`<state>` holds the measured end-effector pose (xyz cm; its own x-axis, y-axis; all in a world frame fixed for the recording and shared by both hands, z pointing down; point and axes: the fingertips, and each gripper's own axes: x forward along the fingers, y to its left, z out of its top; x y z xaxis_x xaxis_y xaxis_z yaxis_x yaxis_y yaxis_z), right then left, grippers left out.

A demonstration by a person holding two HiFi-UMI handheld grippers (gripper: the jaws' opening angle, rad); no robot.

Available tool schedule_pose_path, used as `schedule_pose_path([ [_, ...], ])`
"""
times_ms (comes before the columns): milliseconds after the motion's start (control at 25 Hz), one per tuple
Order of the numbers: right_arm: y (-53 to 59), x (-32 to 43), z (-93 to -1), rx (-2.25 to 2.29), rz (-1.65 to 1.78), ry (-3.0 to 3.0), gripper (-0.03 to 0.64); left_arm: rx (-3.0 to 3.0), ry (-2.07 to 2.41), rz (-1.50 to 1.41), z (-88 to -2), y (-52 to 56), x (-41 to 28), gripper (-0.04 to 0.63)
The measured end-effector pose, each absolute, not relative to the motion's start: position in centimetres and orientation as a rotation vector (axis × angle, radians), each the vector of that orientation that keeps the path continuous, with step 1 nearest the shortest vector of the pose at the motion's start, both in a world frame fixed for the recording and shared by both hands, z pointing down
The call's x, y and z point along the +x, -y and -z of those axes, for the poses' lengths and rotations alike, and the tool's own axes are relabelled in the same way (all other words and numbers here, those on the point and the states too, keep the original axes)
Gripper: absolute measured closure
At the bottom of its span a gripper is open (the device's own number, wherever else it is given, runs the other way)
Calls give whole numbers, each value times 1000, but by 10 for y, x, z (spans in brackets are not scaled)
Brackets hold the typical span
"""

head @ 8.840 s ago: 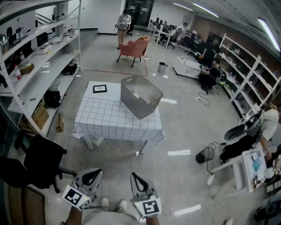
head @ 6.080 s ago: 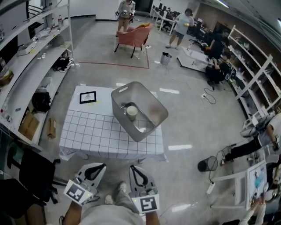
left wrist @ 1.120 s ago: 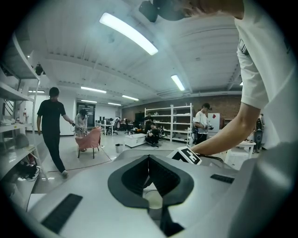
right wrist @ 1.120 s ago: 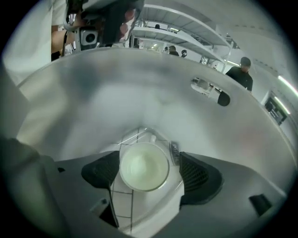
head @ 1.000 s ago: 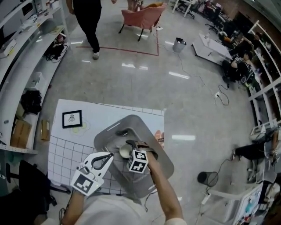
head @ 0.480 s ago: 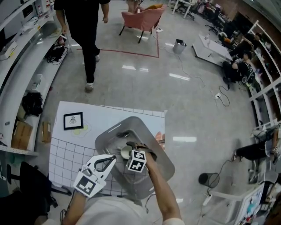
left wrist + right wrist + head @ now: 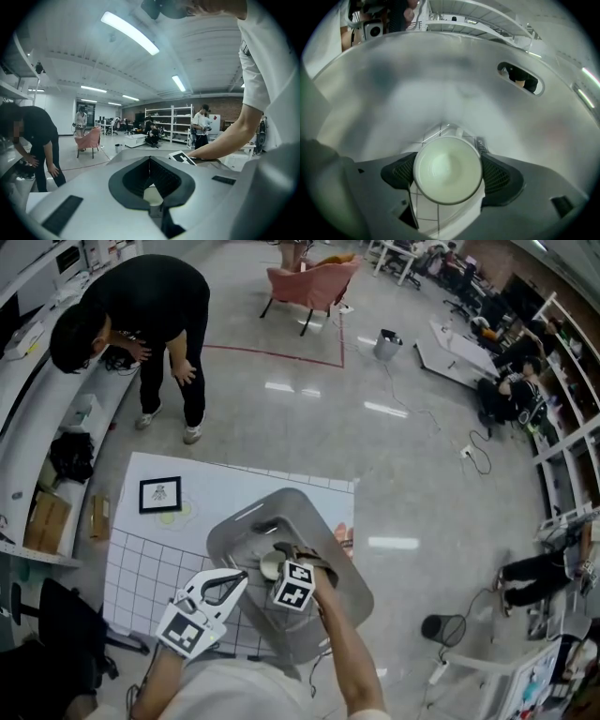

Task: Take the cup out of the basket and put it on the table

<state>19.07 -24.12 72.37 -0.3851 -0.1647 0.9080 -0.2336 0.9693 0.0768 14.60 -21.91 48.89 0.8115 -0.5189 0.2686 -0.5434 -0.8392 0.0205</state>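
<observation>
Right gripper (image 7: 450,174) clasps cup (image 7: 446,166), seemingly within basket (image 7: 454,84)

Head view overhead; right gripper view close inside basket (image 7: 440,79).

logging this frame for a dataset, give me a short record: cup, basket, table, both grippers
cup: inside basket, between right gripper jaws
basket: grey, on table
table: checked cloth, picture frame at far left
right gripper: shut on cup, down in basket
left gripper: shut, empty, beside basket
</observation>
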Motion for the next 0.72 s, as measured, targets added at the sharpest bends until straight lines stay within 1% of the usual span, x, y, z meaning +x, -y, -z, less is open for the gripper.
schedule_pose_path([
  [720,232,179,-633,404,-20,2019,206,2892,896,-337,-483,201,123,586],
])
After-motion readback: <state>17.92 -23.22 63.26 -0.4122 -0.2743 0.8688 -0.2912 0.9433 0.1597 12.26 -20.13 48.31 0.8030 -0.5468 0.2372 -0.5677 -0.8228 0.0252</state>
